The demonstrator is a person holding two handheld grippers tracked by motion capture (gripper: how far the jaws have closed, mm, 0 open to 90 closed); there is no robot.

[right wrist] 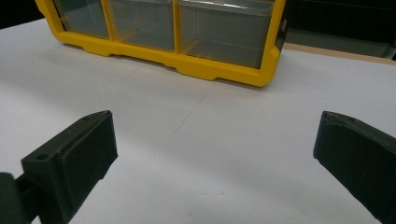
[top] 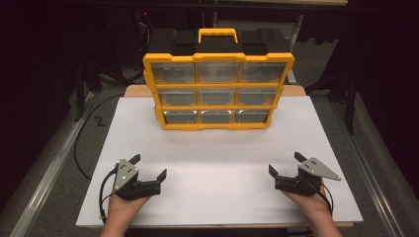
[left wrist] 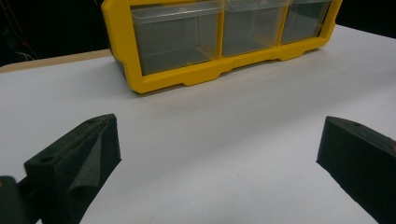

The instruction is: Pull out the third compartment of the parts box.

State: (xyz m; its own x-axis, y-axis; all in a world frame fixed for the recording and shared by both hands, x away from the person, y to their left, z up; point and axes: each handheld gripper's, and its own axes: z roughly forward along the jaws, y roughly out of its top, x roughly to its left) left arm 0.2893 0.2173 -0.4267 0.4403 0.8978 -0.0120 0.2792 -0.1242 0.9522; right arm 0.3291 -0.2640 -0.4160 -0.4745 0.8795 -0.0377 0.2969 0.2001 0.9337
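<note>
High view: drawer cabinet [top: 218,91] well beyond both open grippers.

The high view looks forward and down from the near edge over the whole white table [top: 217,148]. Each gripper view sits low, just above the tabletop, facing the far yellow drawer cabinet [top: 218,91] at close range. All three views share the cabinet's bottom row of drawers [left wrist: 219,32].

white table [top: 217,163], yellow drawer organizer [top: 218,91]
</note>
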